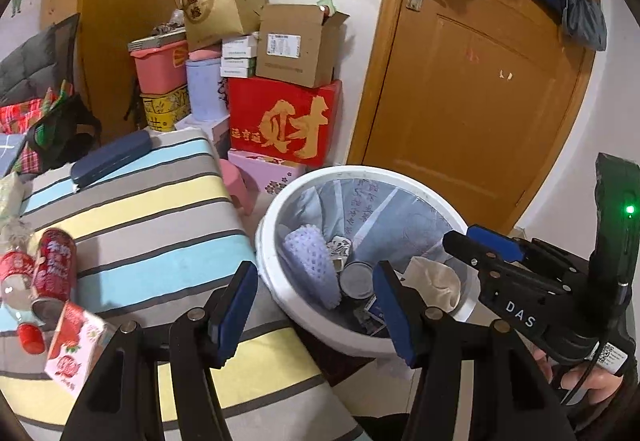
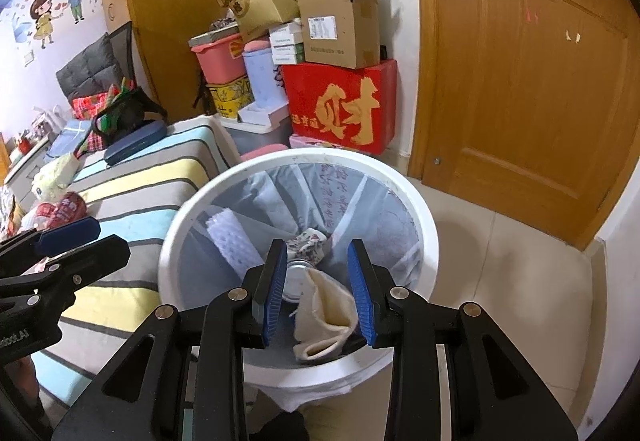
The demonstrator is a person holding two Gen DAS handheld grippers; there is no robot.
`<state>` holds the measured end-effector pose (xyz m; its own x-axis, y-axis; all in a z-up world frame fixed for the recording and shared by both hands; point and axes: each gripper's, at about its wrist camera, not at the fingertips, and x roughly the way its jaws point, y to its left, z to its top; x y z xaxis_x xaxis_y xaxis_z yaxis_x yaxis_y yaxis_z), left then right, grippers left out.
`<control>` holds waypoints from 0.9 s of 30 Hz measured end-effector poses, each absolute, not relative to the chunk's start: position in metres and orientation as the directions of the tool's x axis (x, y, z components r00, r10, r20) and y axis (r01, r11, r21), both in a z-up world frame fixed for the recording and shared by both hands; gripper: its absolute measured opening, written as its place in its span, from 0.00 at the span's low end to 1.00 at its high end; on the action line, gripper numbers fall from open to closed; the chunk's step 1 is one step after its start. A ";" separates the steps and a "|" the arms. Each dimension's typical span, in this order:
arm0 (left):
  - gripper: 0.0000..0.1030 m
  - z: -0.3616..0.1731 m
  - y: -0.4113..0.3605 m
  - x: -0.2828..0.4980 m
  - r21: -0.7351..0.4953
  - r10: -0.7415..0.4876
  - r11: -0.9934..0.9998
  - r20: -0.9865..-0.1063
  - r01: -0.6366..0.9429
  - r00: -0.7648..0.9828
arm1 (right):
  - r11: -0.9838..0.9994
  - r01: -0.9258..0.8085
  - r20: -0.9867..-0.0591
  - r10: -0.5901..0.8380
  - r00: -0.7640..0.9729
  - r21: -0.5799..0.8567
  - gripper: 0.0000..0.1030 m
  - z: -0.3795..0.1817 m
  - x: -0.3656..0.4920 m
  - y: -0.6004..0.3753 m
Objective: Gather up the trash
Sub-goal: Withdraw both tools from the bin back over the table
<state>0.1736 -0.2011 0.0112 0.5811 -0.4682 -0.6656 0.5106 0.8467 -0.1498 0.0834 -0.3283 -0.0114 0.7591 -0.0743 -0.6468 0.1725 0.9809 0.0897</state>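
A white trash bin (image 1: 280,197) with a blue liner stands beside the striped bed (image 1: 152,209). Inside lie a white foam net (image 1: 308,261), a tin can (image 1: 356,279) and a cream cloth (image 1: 436,281). In the right wrist view the bin (image 2: 188,209) is directly below my right gripper (image 2: 320,291), which is open and empty above the cream cloth (image 2: 324,317). My left gripper (image 1: 316,307) is open and empty at the bin's near rim. On the bed at left lie a red can (image 1: 54,265), a red-labelled bottle (image 1: 16,281) and a pink strawberry carton (image 1: 74,345).
Stacked boxes, with a big red box (image 1: 280,121) among them, stand against the wall behind the bin. A wooden door (image 1: 472,89) is at right. A dark blue case (image 1: 112,157) and bags lie on the bed. Tiled floor (image 2: 500,249) lies right of the bin.
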 end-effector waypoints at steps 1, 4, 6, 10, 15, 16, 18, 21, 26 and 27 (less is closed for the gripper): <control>0.58 0.013 -0.197 0.172 -0.153 -0.468 0.849 -0.662 0.506 0.586 | 0.982 0.170 -0.643 -0.076 0.762 0.086 0.32 -0.010 0.083 -0.326; 0.58 0.017 -0.188 0.167 -0.135 -0.451 0.860 -0.654 0.492 0.607 | 0.985 0.158 -0.635 -0.077 0.769 0.071 0.32 -0.007 0.082 -0.318; 0.58 0.020 -0.180 0.163 -0.137 -0.447 0.865 -0.648 0.483 0.616 | 0.986 0.150 -0.629 -0.071 0.774 0.073 0.32 -0.005 0.081 -0.314; 0.58 0.026 -0.163 0.158 -0.145 -0.441 0.875 -0.635 0.462 0.635 | 0.990 0.127 -0.614 -0.059 0.787 0.067 0.33 0.000 0.079 -0.301; 0.58 0.033 -0.136 0.148 -0.141 -0.420 0.892 -0.614 0.430 0.668 | 0.993 0.095 -0.599 -0.035 0.800 0.068 0.49 0.005 0.076 -0.285; 0.58 0.034 -0.130 0.147 -0.143 -0.414 0.896 -0.613 0.421 0.673 | 0.994 0.087 -0.595 -0.029 0.803 0.070 0.51 0.006 0.076 -0.282; 0.58 0.035 -0.117 0.145 -0.146 -0.404 0.903 -0.609 0.404 0.683 | 0.995 0.064 -0.584 -0.010 0.812 0.073 0.51 0.008 0.075 -0.273; 0.58 0.036 -0.097 0.142 -0.145 -0.378 0.918 -0.604 0.370 0.702 | 0.996 0.046 -0.581 0.003 0.814 0.070 0.51 0.009 0.076 -0.263; 0.59 0.036 -0.061 0.138 -0.152 -0.330 0.941 -0.602 0.301 0.728 | 0.997 0.011 -0.579 0.032 0.815 0.071 0.51 0.009 0.077 -0.243; 0.59 0.035 -0.054 0.137 -0.153 -0.322 0.945 -0.601 0.290 0.732 | 0.997 0.003 -0.579 0.040 0.814 0.072 0.51 0.008 0.077 -0.239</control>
